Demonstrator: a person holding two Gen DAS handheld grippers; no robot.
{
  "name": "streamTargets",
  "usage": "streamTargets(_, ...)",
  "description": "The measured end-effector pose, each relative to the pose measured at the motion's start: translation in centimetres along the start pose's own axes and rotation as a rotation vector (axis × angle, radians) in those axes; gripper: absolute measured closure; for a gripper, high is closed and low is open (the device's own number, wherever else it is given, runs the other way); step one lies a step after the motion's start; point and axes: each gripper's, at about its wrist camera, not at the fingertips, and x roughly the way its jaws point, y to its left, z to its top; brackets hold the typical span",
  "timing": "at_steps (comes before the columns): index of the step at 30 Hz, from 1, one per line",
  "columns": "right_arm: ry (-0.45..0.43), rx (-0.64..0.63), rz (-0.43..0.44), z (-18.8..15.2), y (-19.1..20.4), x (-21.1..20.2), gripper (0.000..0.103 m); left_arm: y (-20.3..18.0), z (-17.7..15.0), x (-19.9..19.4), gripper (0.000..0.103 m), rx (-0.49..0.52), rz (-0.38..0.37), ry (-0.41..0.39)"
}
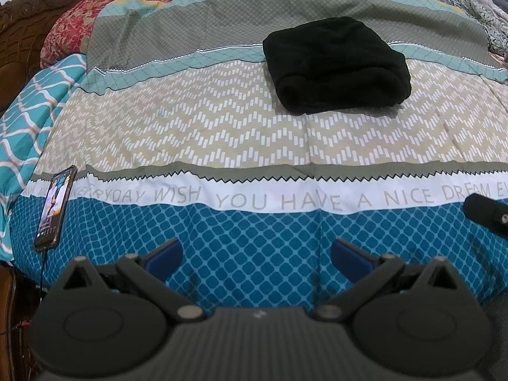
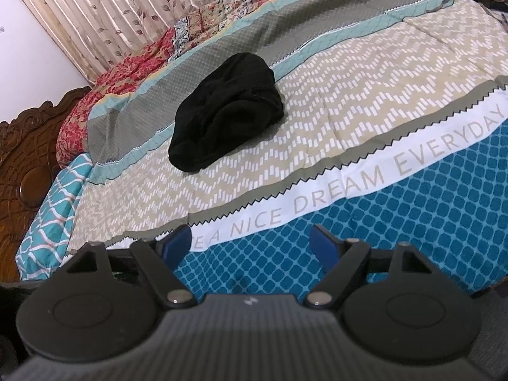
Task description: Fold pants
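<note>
Black pants [image 1: 336, 66] folded in a bundle far on bedspread [image 1: 222, 120], layers hard to discern. Left gripper [image 1: 257, 255] & right gripper [image 2: 252, 243]: tongs apart, empty. Phone [image 1: 55, 206] at left edge.

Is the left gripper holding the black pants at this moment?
No. The left gripper is open over the blue bedspread, while the folded pants lie apart, farther up.

Patterned bed [image 1: 254, 133] carries folded black pants [image 1: 336, 63] and, seemingly, a phone [image 1: 55, 206].
</note>
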Motion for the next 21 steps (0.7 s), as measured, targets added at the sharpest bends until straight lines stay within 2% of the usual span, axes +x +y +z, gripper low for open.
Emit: streamTargets(21, 0.002, 0.022, -0.003, 0.12, -0.52, -0.05, 0.020, -0.02, -0.17, 0.15, 0.000, 0.028, 0.044, -0.015)
